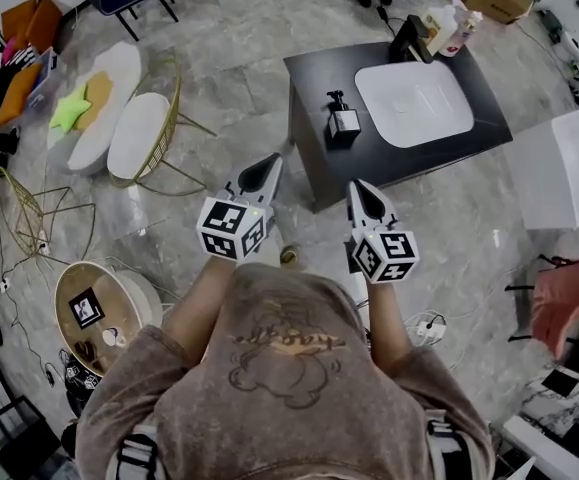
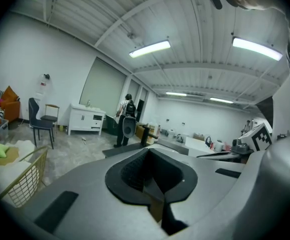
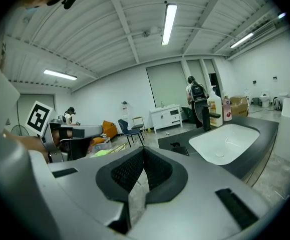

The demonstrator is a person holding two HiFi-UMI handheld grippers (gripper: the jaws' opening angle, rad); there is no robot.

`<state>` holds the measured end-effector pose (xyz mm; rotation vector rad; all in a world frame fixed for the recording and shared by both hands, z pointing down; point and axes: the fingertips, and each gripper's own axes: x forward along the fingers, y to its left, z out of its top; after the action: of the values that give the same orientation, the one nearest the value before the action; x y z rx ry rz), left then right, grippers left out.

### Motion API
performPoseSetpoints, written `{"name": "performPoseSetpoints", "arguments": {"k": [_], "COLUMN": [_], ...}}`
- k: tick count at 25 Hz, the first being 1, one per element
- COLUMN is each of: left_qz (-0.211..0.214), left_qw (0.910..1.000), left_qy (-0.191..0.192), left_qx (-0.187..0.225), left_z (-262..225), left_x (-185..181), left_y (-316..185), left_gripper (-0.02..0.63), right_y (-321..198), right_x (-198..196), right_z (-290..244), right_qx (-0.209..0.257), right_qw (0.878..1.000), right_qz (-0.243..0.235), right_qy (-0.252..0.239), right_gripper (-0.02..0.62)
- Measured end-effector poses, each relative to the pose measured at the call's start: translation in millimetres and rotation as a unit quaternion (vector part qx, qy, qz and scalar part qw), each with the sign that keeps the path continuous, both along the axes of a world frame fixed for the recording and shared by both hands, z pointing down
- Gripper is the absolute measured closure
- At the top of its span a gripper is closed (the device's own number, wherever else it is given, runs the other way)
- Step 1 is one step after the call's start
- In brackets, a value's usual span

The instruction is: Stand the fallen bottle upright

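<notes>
Left gripper and right gripper, both clenched empty, point at the black counter in the upper centre; the jaws want opening before approaching its pump bottle

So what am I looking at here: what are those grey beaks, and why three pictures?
A person holds a two-jaw tool in each hand: the left hand-held gripper and the right hand-held gripper; the patterned cubes belong to them. The head view looks down from a camera on the person's head. The other two come from cameras riding on the grippers, looking along their jaws. Both pairs of jaws are shut and empty. Ahead stands a dark counter with a white sink, a pump dispenser and bottles at its far corner.
</notes>
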<state>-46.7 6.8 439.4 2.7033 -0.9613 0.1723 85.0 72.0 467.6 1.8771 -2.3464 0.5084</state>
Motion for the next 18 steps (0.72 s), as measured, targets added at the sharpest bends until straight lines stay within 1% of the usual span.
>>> {"name": "performPoseSetpoints", "arguments": {"k": [7,11,18], "left_qz": [0.028,0.049,0.068], "left_qw": [0.9995,0.9987,0.9975], "left_qy": [0.009,0.004,0.002], "left_qx": [-0.009,-0.013,-0.019], "left_z": [4,8,9], "left_x": [19,33,47], "left_y": [-48,-77,-129], "left_gripper": [0.588,0.588,0.588], "right_y": [-45,-73,-121], "right_x": [10,18,30], "right_z": [3,1,-2], "right_qx": [-0.005,-0.008,-0.008], "right_qw": [1.0,1.0,0.999], "right_qz": [0.015,0.025,0.046], "right_qy": [0.006,0.002,-0.005], "right_gripper": [0.598,0.598,0.598]}}
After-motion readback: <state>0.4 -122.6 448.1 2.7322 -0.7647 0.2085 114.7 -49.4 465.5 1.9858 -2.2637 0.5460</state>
